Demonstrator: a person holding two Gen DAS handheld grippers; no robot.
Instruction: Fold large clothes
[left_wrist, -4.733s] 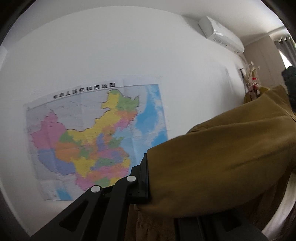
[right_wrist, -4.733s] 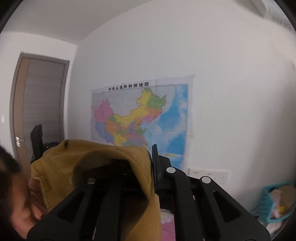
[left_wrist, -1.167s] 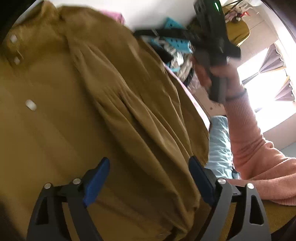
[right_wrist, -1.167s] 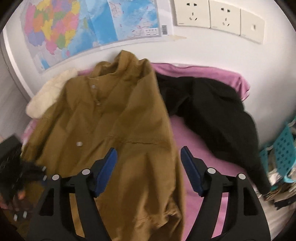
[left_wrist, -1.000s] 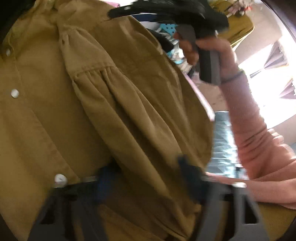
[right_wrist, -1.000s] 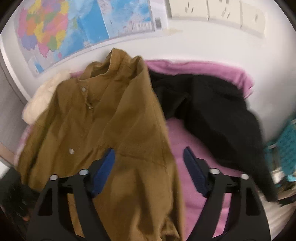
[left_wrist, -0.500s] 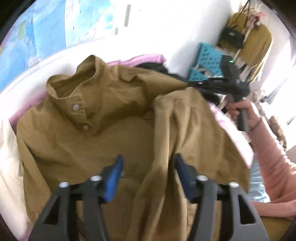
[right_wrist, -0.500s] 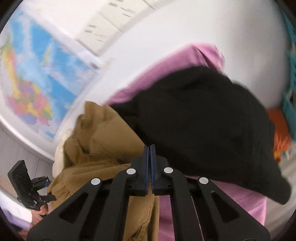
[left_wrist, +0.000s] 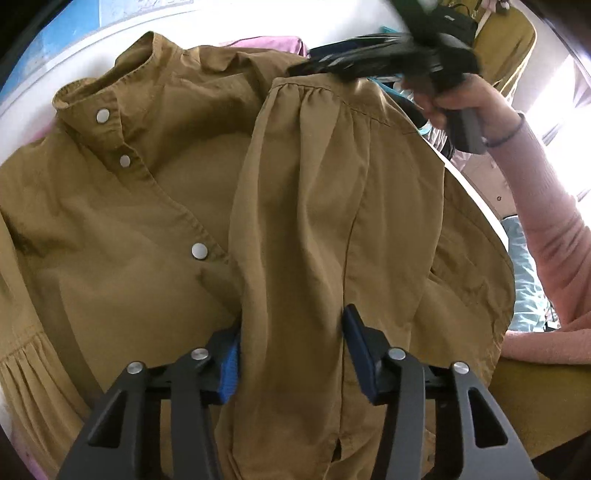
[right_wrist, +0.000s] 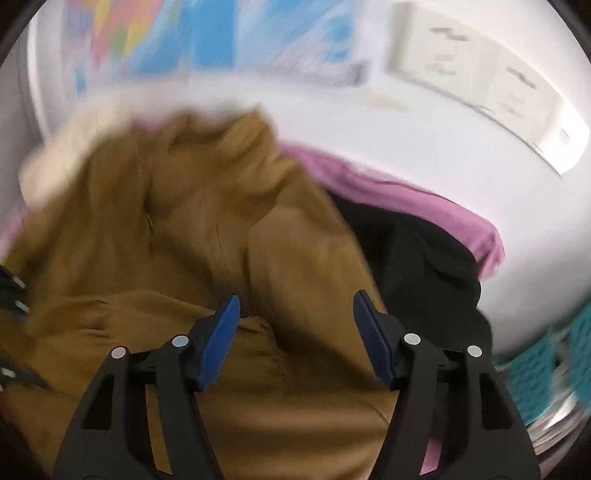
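Note:
A mustard-brown snap-button shirt (left_wrist: 140, 221) lies spread on a pink-covered bed, collar at the far side. Its right sleeve (left_wrist: 314, 221) is folded over the front. My left gripper (left_wrist: 291, 350) is open, its blue pads on either side of the sleeve's lower part. My right gripper (left_wrist: 332, 66) shows in the left wrist view at the sleeve's shoulder, blurred. In the right wrist view my right gripper (right_wrist: 295, 325) is open and empty just above the shirt (right_wrist: 184, 240); that view is blurred by motion.
A black garment (right_wrist: 413, 258) lies right of the shirt on the pink sheet (right_wrist: 406, 199). A cream item (right_wrist: 62, 155) lies at the left. A teal basket (right_wrist: 546, 362) stands at the right. The wall carries a map (right_wrist: 221, 33) and sockets (right_wrist: 480, 85).
The right gripper, shut half a second ago, has opened and swung over the shirt. The sleeve now lies across the shirt front. The left gripper has moved closer over the sleeve.

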